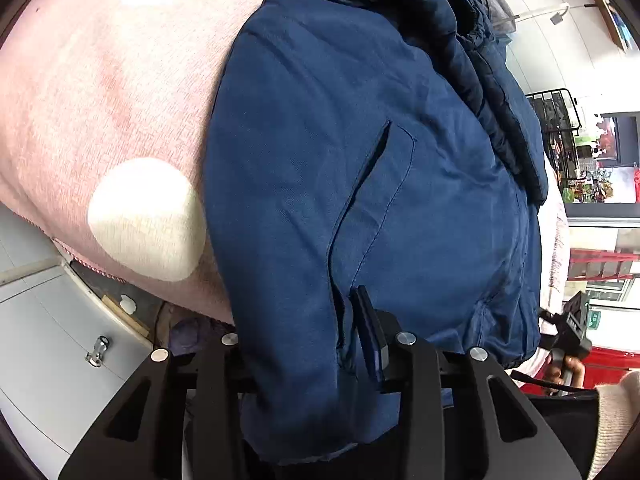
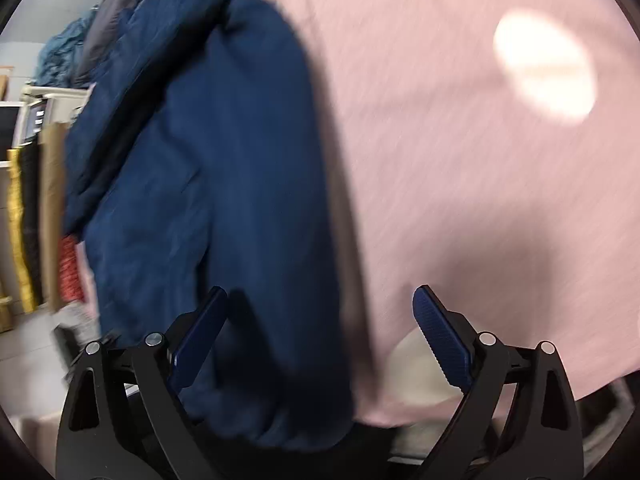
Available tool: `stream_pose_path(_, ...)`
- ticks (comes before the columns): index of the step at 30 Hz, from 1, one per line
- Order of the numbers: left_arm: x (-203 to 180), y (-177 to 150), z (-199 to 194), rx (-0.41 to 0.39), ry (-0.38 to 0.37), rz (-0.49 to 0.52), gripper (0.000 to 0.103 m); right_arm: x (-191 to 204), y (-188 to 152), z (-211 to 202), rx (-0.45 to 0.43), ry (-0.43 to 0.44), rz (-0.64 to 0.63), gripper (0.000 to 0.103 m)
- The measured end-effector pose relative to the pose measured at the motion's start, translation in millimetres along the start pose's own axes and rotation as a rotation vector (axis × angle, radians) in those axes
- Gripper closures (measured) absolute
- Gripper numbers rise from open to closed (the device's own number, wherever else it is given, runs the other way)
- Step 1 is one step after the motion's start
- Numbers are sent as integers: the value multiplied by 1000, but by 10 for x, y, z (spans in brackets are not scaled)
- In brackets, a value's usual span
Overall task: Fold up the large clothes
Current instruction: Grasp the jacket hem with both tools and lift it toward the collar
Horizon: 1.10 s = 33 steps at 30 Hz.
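Blue jacket (image 1: 360,184) on pink blanket (image 1: 100,92)

Your left view is sharp and evenly lit; your right view is smeared by motion blur. Both bend at the dark rim. The jacket (image 2: 208,200) shadows the pink cloth (image 2: 460,184).

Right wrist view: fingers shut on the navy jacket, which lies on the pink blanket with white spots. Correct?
Not quite. The right wrist view shows the right gripper with fingers spread wide, gripping nothing. The navy jacket does lie on the pink blanket.
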<state>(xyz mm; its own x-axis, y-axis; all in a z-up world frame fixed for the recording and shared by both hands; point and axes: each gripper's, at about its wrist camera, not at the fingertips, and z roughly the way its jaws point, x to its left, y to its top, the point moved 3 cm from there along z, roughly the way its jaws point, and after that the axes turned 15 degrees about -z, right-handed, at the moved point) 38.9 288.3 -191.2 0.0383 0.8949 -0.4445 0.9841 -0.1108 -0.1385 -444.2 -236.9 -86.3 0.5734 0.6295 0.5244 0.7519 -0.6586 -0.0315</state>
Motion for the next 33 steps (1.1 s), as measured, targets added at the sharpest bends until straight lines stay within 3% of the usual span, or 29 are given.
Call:
stream_pose_path(4, 1, -10, 49, 8, 19, -12, 67, 15, -199, 172, 4, 65, 41, 11)
stream_pose_path(6, 26, -18, 74, 27, 30, -21, 58, -20, -240, 223, -9, 96, 91, 12)
stream_pose_path(10, -56, -58, 109, 31, 68, 39, 56, 122, -316, 210, -23, 177, 105, 49)
stream_pose_path(12, -95, -73, 87, 28, 59, 62, 68, 197, -322, 188, -19, 186, 83, 59)
stream_pose_path(15, -110, -75, 33, 33, 38, 77, 76, 357, -256, 247, -22, 201, 73, 69)
stream_pose_path(19, -177, -45, -54, 39, 18, 86, 80, 428, -198, 269, -11, 204, 73, 72)
stream_pose_path(24, -564, 54, -295, -29, -43, 158, 83, 453, -182, 119, -16, 232, 59, 77)
stream_pose_path(33, -1364, 411, -539, -124, -131, 264, 84, 902, 398, -206, -148, 381, 16, 83)
